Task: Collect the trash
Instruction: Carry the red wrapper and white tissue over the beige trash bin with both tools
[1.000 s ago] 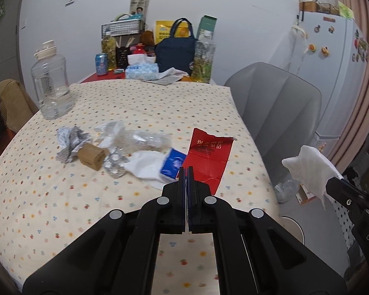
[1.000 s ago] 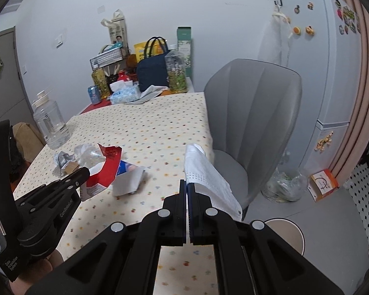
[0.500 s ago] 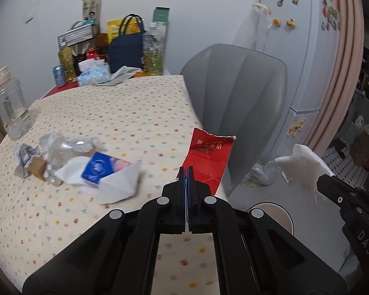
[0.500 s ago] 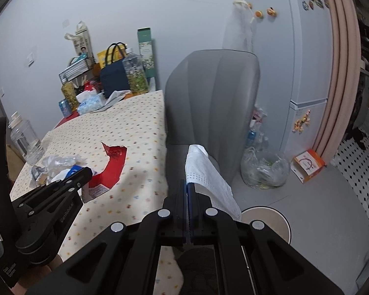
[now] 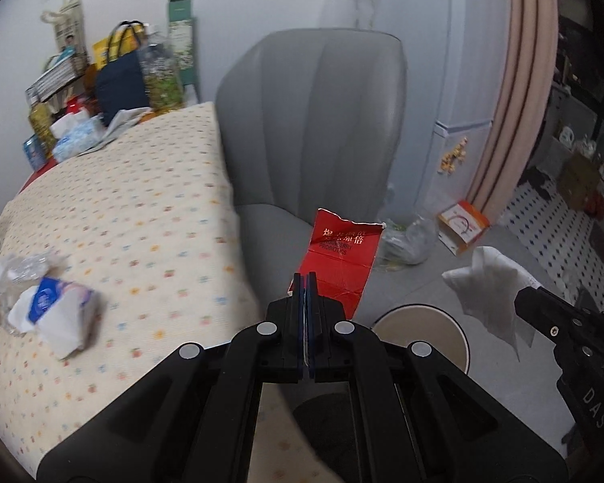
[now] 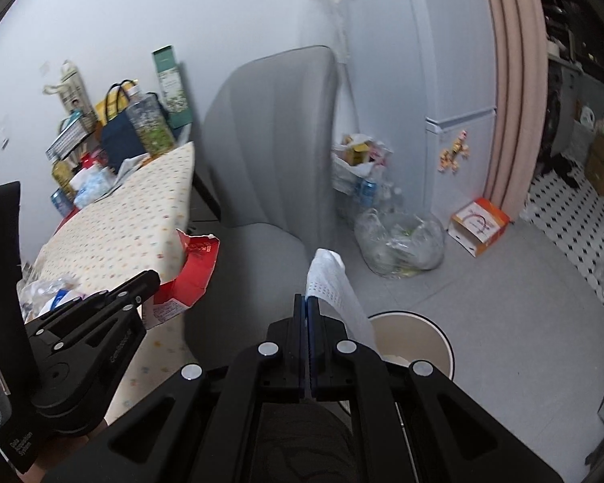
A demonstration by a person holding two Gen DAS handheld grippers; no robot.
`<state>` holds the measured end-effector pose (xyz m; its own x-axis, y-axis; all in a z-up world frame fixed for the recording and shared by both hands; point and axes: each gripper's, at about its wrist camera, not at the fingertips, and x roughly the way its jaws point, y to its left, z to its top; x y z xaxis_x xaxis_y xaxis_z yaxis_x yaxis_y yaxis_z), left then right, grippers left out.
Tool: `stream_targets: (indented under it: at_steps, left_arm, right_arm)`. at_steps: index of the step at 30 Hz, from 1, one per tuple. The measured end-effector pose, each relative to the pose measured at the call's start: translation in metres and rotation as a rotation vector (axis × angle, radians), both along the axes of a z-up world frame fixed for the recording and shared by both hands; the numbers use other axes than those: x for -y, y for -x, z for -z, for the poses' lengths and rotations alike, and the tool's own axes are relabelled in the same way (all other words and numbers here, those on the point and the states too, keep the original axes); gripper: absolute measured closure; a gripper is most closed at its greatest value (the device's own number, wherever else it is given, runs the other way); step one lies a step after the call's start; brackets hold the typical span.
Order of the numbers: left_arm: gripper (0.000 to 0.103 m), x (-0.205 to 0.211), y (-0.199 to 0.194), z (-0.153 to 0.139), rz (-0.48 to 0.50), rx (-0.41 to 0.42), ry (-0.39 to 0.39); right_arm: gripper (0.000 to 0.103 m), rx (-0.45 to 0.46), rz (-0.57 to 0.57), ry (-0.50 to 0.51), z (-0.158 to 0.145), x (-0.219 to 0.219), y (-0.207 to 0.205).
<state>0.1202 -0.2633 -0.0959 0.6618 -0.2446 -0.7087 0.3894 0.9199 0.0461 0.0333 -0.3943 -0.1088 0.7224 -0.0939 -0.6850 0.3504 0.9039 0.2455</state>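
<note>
Left tongs pinching torn red paper carton, right tongs pinching white paper towel, both hanging beyond the dotted bench, near round beige bin.

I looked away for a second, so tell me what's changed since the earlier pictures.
Both tools swung off the table toward the bin on the floor. The left tool carried the red wrapper out past the chair; the right tool brought the white tissue over the bin. Both grips stayed shut, and the other trash stayed on the table.
</note>
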Motion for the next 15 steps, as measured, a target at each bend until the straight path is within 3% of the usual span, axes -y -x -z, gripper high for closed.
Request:
stream_targets:
  at_steps: [9,15]
  left_arm:
    - [0.101,0.057,-0.009,0.024,0.078,-0.043,-0.058]
    - [0.101,0.068,-0.015,0.037,0.072,-0.061,-0.093]
  right_arm:
    - [0.100,-0.047,0.081,-0.064,0.034,0.053,0.001]
    - [0.100,-0.080,0.096,-0.117,0.067,0.070,-0.012]
